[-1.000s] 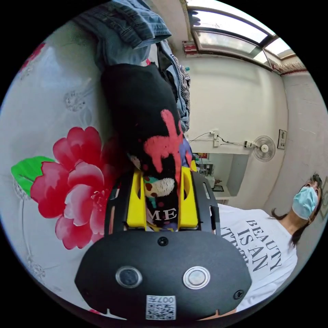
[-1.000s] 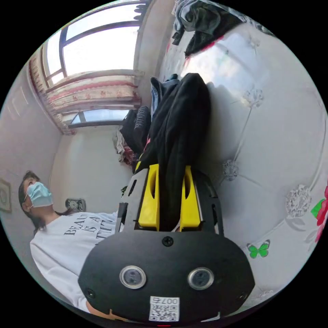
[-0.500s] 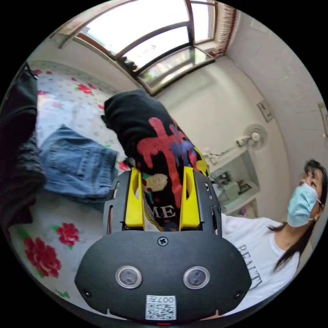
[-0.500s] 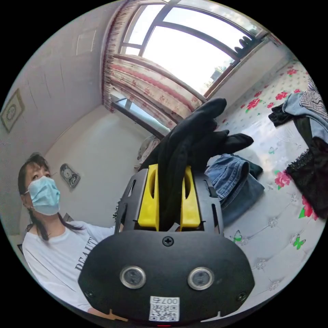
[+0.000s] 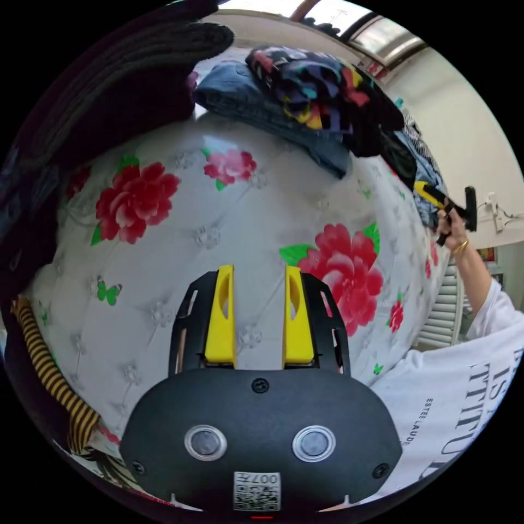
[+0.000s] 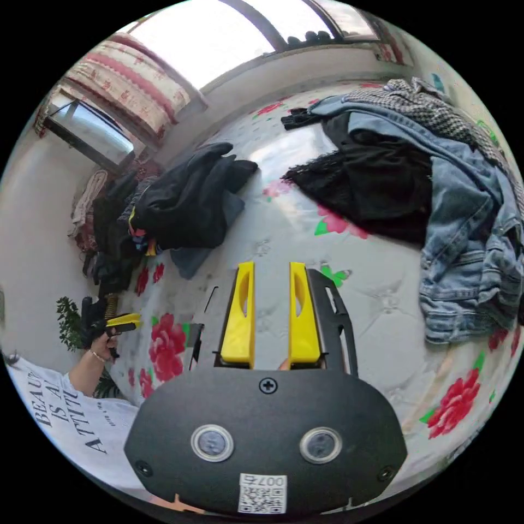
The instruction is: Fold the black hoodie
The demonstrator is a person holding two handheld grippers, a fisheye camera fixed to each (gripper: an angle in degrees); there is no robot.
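The hoodie (image 6: 188, 202) lies in a black heap on the jeans (image 6: 204, 256), up at eleven o'clock from the right gripper (image 6: 271, 311) in the right gripper view. In the left gripper view its printed side (image 5: 314, 95) shows at one o'clock, on top of those jeans (image 5: 273, 120). Both grippers hang empty over the flowered bedspread (image 5: 218, 218), yellow jaws parted, nothing between them. The left gripper (image 5: 258, 314) sits above a bare stretch of spread. Off at three o'clock, a hand (image 5: 452, 226) holds the other gripper. A denim jacket (image 6: 469, 229) and a black lace garment (image 6: 376, 180) lie piled at two o'clock in the right gripper view. A striped cloth (image 5: 52, 376) hangs at eight o'clock in the left gripper view.
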